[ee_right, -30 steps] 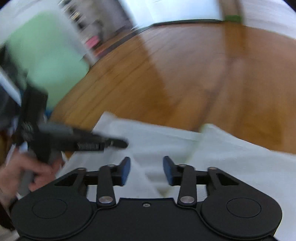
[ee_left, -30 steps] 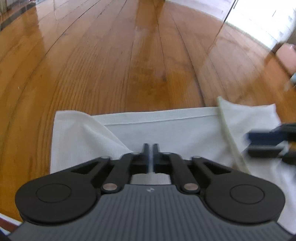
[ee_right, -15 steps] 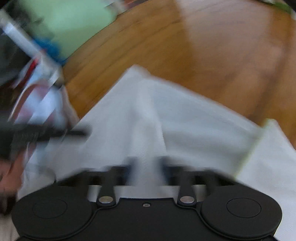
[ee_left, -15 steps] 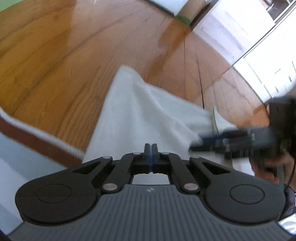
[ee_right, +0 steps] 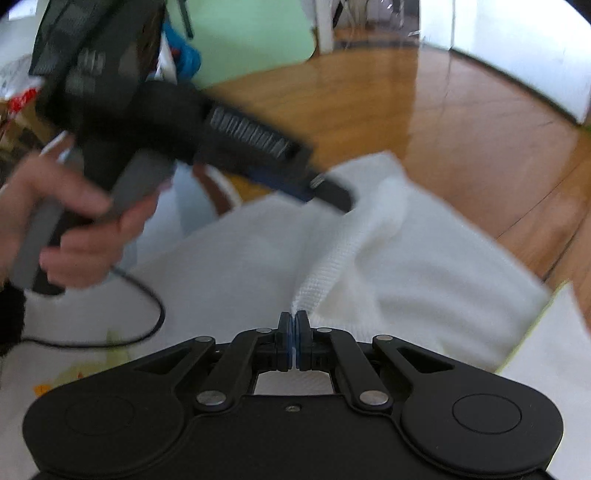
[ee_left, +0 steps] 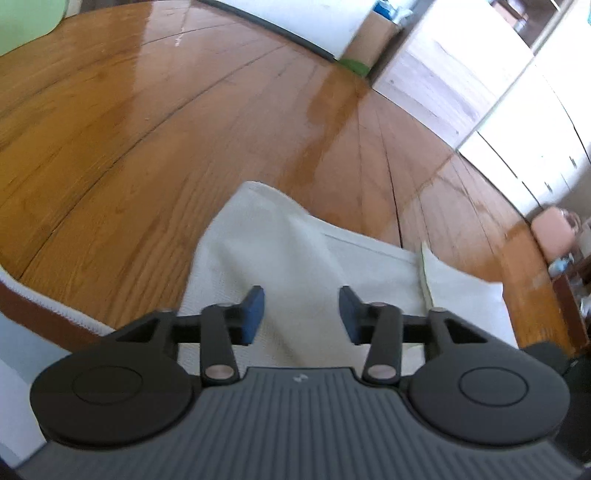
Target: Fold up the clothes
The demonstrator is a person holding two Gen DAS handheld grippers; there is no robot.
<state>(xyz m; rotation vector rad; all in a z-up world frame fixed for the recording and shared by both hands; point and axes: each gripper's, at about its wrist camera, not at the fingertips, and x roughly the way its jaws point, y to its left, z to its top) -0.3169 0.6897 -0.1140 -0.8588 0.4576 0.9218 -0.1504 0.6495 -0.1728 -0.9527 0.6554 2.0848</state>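
**White garment spread on the wooden floor, one fold pinched by the right gripper**

The white garment [ee_left: 280, 258] is seen lying on a glossy wooden floor [ee_left: 147, 122], partly folded over itself; a waffle-like weave is shown on its raised ridge [ee_right: 332, 266], and a pale yellow-green trim [ee_left: 424, 273] is seen along one edge at the right side of the cloth; the same trim is visible at the right of the right wrist view [ee_right: 532, 328]. The left gripper [ee_left: 301, 314] is held over the cloth with its blue-padded fingers spread wide and nothing between them; the right gripper [ee_right: 294, 339] is clamped on the near end of the raised ridge, the cloth rising out from between its closed fingers.

In the right wrist view, the left gripper [ee_right: 332, 192] is seen blurred, held by a hand [ee_right: 74, 229] at the left, its tip at the far end of the ridge; whether cloth is touched there cannot be told. A thin black cable [ee_right: 147, 325] is laid across the fabric below the hand. Around the floor, a green surface [ee_right: 251, 33], a cardboard box [ee_left: 376, 40], white cabinets [ee_left: 517, 122] and a pinkish object [ee_left: 554, 232] are visible; a blue item [ee_right: 184, 55] is partly hidden behind the blurred tool.
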